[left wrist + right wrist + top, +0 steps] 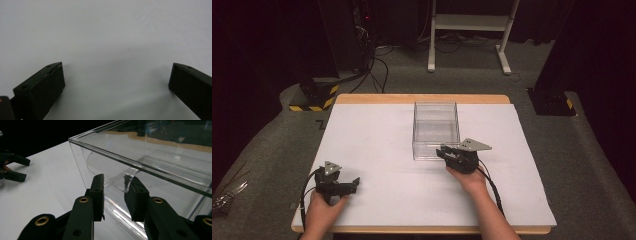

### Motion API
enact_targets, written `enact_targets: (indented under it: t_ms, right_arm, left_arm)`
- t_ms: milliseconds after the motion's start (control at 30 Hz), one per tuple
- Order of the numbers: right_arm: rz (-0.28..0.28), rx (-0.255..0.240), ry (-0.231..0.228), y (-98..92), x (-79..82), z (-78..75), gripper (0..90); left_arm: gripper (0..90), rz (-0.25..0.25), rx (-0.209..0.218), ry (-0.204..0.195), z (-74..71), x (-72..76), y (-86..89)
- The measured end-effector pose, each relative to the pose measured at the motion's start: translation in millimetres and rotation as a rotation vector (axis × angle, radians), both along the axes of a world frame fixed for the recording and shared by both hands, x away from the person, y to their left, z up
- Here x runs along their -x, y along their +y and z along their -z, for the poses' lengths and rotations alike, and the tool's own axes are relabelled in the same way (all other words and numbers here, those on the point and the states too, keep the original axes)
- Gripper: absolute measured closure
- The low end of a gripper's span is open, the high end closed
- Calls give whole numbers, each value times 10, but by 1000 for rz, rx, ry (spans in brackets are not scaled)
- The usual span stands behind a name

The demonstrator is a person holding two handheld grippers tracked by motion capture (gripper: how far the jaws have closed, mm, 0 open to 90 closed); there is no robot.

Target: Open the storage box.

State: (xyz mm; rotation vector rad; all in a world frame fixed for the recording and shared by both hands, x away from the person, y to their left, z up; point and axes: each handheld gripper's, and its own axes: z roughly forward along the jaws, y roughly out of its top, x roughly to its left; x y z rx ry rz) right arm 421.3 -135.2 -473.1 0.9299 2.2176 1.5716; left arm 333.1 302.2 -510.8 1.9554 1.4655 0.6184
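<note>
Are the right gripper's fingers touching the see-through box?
Cannot tell. In the right gripper view the fingers stand either side of a curved handle on the clear box, slightly parted, but neither contact nor a gap shows plainly.

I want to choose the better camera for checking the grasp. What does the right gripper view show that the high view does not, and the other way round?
The right gripper view shows the right tool close up: its black jaws stand apart at a curved handle cut-out in the near wall of the clear rectangular plastic box, with no grip visible.

The high view shows the whole white table top, the grey floor and a white frame behind.

Both show the box, the right tool and the left tool.
</note>
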Motion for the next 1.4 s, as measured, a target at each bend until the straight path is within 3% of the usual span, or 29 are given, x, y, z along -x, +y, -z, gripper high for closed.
enact_targets:
  t_ms: [367,1400]
  right_arm:
    - [-41,-8,11,-53,-9,-7,747]
    - [-57,0,-4,-104,284,0,767]
  left_arm:
    - [5,0,0,0,0,0,0]
    - [5,0,-1,0,0,0,0]
